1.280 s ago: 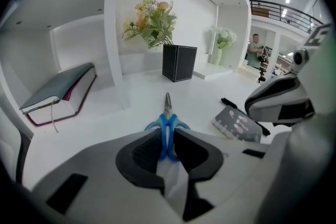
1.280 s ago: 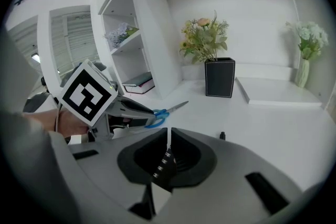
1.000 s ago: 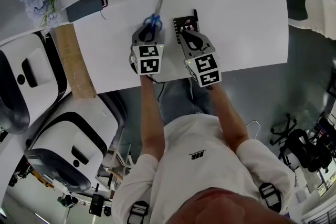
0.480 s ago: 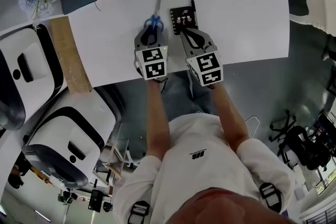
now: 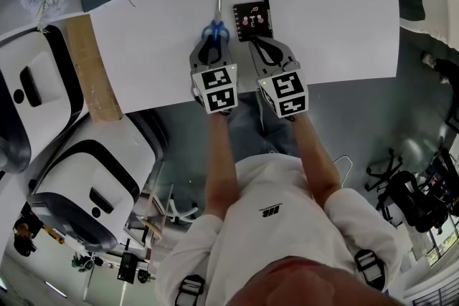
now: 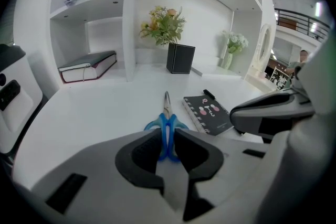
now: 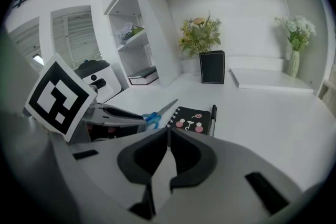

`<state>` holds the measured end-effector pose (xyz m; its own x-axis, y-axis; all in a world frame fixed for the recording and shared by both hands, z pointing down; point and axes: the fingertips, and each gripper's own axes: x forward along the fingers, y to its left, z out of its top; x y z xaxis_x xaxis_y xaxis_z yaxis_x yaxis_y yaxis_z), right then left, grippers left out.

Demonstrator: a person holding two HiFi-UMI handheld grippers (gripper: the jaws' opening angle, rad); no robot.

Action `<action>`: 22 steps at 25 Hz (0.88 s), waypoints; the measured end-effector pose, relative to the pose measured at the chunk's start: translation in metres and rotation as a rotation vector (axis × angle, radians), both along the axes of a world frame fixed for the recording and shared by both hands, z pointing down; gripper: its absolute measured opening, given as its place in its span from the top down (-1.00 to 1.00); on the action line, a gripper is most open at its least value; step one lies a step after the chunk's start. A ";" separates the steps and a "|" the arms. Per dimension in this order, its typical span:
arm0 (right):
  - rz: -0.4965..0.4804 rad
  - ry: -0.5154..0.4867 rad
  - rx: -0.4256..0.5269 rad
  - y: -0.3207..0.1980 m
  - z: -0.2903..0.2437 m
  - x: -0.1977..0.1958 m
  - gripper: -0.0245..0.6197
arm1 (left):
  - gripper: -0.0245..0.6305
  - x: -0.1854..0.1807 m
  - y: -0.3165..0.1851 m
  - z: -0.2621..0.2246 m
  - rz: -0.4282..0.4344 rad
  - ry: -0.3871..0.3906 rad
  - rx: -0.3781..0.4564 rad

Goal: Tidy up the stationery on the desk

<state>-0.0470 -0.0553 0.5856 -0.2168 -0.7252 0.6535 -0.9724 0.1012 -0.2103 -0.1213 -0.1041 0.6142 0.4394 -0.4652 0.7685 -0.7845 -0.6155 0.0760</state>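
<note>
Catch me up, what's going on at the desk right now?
A person holds a gripper in each hand at the white desk. The left gripper is shut on the handles of the blue scissors. The right gripper is shut and empty, just short of the black notebook, with a pen beside it.

One each: scissors (image 6: 167,122), notebook (image 6: 209,114), pen (image 7: 212,119), book (image 6: 86,65).

The blue-handled scissors (image 5: 215,19) are seen closed, blades pointed at the back of the desk (image 5: 337,11), handles clamped in the left tool (image 5: 210,48). A black spiral notebook (image 5: 252,19) is laid flat just beside them, with a black pen (image 5: 266,7) laid along its right side.
</note>
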 end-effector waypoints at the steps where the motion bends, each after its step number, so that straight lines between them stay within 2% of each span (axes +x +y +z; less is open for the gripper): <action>1: -0.002 -0.001 0.000 0.000 0.000 0.000 0.89 | 0.93 0.000 0.002 0.000 -0.001 0.004 -0.003; 14: -0.016 -0.002 -0.005 -0.002 0.002 0.008 0.89 | 0.93 0.008 0.019 -0.003 0.026 0.018 -0.031; 18: -0.019 0.000 0.000 -0.002 -0.002 0.011 0.89 | 0.93 0.009 0.021 -0.012 0.050 0.019 -0.014; 22: -0.020 0.004 0.010 -0.002 -0.011 0.016 0.89 | 0.93 0.014 0.020 -0.030 0.082 0.053 0.012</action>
